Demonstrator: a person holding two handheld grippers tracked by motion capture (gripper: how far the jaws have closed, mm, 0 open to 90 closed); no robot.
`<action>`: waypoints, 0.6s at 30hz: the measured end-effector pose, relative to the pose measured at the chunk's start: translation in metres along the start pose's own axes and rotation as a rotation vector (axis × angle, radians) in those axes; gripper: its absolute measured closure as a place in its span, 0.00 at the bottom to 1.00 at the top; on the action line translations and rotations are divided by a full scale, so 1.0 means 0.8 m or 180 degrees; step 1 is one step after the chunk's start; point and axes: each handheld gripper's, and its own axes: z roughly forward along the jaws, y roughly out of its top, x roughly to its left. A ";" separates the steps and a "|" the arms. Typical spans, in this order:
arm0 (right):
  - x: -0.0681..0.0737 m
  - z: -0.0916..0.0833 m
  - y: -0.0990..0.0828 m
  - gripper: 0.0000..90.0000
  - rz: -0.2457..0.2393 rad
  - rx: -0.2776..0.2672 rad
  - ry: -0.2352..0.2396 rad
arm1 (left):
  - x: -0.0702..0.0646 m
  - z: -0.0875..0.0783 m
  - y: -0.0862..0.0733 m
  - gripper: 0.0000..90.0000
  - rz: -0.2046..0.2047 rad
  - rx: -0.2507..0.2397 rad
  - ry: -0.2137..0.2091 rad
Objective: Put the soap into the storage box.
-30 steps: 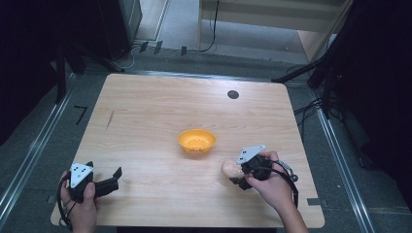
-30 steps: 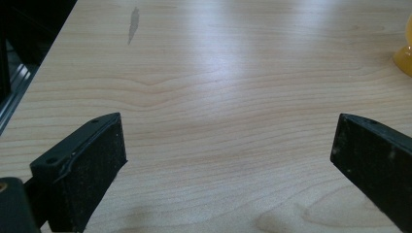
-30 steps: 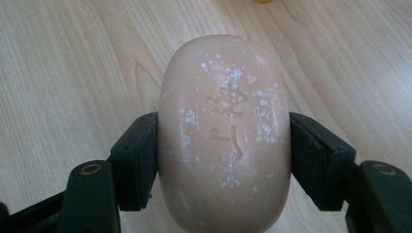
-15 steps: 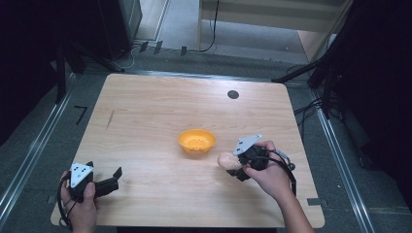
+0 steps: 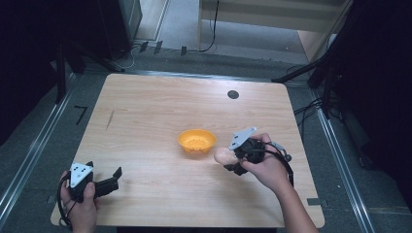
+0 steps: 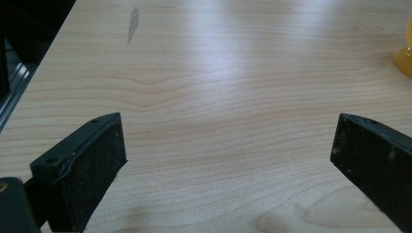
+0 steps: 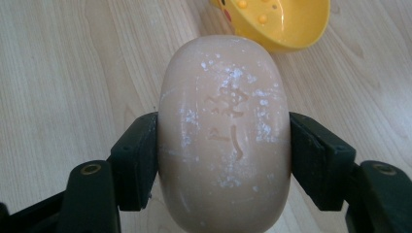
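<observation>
Your counter [image 5: 160,111] is a pale wood top with rounded corners, carrying a small dark round spot [image 5: 233,94] near its far edge and a thin grey smudge [image 5: 110,120] toward its left side. Near the middle sits the yellow bowl [image 5: 196,141], upright, its inside dotted with small holes or bumps; in the right gripper view its rim [image 7: 286,24] shows just past what you hold. Your right hand [image 5: 267,167] holds the right claw [image 5: 232,159] just right of the bowl, its two jaws pinching a pale peach soap [image 7: 224,131] from both sides. The soap is an oval bar with a stamped mark and white flecks on its face, and it sits near the bowl without touching it. Your left hand [image 5: 80,204] keeps to the near left corner of the counter, well apart from the bowl, and the left claw [image 5: 115,175] there has its jaws spread wide over bare wood.
</observation>
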 end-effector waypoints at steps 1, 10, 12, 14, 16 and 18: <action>0.000 -0.001 0.002 0.37 0.0002 0.0014 -0.0007 | 0.000 0.000 0.000 0.00 0.0000 0.0002 -0.0001; -0.008 0.000 0.015 0.37 -0.0111 -0.0016 0.0046 | 0.000 0.000 0.000 0.00 -0.0001 0.0000 -0.0003; -0.011 0.000 0.018 0.37 -0.0146 -0.0033 0.0066 | 0.000 0.000 0.000 0.00 -0.0001 0.0001 -0.0004; -0.013 0.000 0.021 0.37 -0.0160 -0.0045 0.0073 | 0.000 0.000 0.000 0.00 0.0000 0.0002 -0.0003; -0.015 0.000 0.024 0.37 -0.0197 -0.0060 0.0084 | 0.000 0.000 0.000 0.00 0.0002 0.0004 -0.0004; -0.017 0.000 0.027 0.37 -0.0244 -0.0078 0.0118 | 0.000 0.000 0.000 0.00 0.0001 0.0004 -0.0004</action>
